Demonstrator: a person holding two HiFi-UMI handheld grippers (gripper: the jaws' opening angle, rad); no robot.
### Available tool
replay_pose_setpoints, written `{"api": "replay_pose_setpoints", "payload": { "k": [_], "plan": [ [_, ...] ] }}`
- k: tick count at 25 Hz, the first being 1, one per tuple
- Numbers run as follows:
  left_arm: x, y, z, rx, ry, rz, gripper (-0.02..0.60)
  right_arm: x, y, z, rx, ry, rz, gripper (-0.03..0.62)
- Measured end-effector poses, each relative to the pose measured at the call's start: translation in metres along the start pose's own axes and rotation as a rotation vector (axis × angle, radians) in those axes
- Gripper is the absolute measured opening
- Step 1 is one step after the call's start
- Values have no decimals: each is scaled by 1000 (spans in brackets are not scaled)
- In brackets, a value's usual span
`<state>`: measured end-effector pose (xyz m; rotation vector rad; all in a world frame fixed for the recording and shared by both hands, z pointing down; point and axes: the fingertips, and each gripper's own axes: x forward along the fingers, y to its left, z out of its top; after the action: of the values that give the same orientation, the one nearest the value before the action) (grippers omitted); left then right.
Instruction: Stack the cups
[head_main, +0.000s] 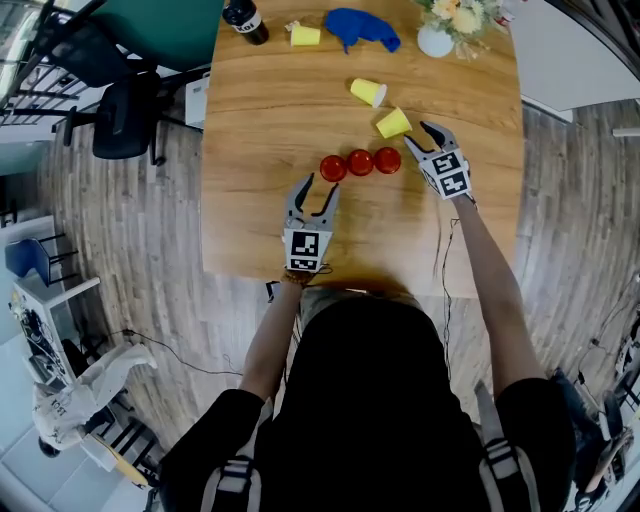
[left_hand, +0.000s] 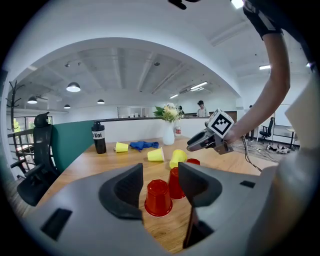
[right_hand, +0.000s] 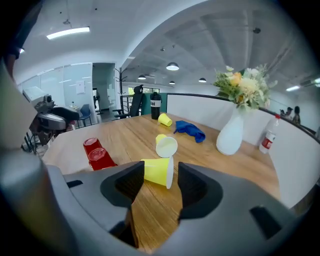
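Observation:
Three red cups stand upside down in a row at mid-table: left, middle, right. My left gripper hovers just short of the left red cup, jaws open and empty. A yellow cup lies on its side beyond the row. My right gripper is right beside it, open, with that cup lying just ahead of the jaws, not gripped. A second yellow cup lies on its side farther back. A third sits near the far edge.
At the table's far end are a black bottle, a blue cloth and a white vase with flowers. Office chairs stand off the table's left side. A cable hangs over the near edge.

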<state>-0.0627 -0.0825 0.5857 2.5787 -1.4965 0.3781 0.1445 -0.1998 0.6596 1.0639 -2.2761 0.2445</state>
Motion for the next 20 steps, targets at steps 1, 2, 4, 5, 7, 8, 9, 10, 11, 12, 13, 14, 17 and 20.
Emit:
{"api": "replay_pose_setpoints", "payload": {
  "k": [1,2,4,5,7,8,9,10,11,12,13,14,17,20],
  "plan": [
    [1,-1,2,2,-2,-2,227,5,-2,0,6,2,3,225],
    [1,-1,3,4,-4,-3,227,10,-3,0,11,4,7,224],
    [1,-3,7,6,-10,-4,227,18,-5,0,20,11,12,219],
    [1,-4,9,6,-13,-4,227,21,-6,0,25,15,14,219],
    [1,-4,12,6,-19,-5,227,26,-7,-1,38,20,16,218],
    [1,-4,13,6,-22,-6,227,29,-7,-1,43,22,18,215],
    [1,-4,15,5,-23,-7,227,31,-7,-1,47,25,19,213],
    [1,-4,16,5,-25,-8,227,33,-6,-1,49,27,20,212],
    [2,-5,16,5,-26,-10,227,35,-5,-2,50,30,21,210],
    [2,-5,16,6,-26,-11,227,37,-5,-4,51,34,22,209],
    [2,-6,16,6,-26,-13,227,38,-5,-5,53,38,22,206],
    [2,-7,16,7,-26,-15,227,39,-5,-7,57,41,21,204],
    [2,-9,17,12,-27,-19,227,42,-7,-10,77,43,13,184],
    [1,-9,17,11,-29,-17,227,43,-6,-13,87,50,12,172]
  ]
}}
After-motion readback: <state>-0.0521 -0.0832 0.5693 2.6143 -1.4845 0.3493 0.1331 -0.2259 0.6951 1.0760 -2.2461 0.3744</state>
